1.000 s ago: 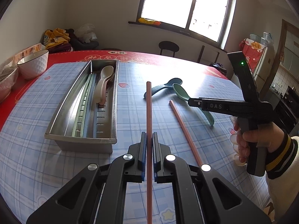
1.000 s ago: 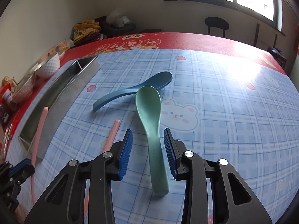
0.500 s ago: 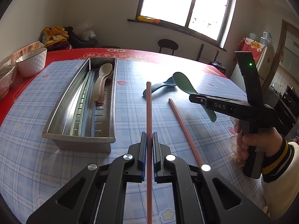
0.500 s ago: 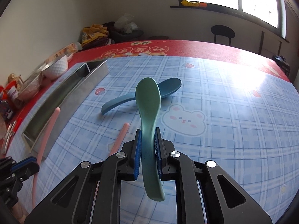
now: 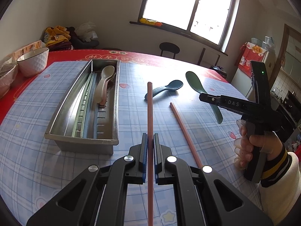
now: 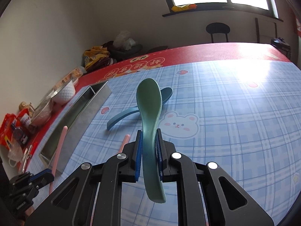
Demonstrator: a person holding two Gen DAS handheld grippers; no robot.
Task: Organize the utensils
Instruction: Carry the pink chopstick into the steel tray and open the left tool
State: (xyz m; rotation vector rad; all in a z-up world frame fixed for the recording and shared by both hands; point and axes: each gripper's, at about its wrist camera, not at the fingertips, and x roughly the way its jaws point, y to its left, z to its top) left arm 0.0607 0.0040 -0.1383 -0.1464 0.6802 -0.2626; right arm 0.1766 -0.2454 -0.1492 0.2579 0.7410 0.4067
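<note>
My left gripper [image 5: 150, 141] is shut on a pink chopstick [image 5: 150, 109] and holds it above the table, just right of the steel utensil tray [image 5: 56, 120]. The tray holds a beige spoon [image 5: 103, 82] and pale chopsticks. My right gripper [image 6: 149, 137] is shut on the green spoon [image 6: 149, 101] by its handle and holds it in the air; it also shows in the left wrist view [image 5: 195, 83]. A dark blue spoon [image 5: 165, 89] and a second pink chopstick [image 5: 185, 131] lie on the table.
A white bowl [image 5: 33, 61] and another bowl stand at the table's left edge, with snack packets [image 6: 11, 130] beside them. Bags lie at the far left corner. A stool [image 5: 169, 49] stands beyond the table under the window.
My right gripper closed on the green spoon and lifted it off the table. My left gripper rose slightly with the pink chopstick still in it.
</note>
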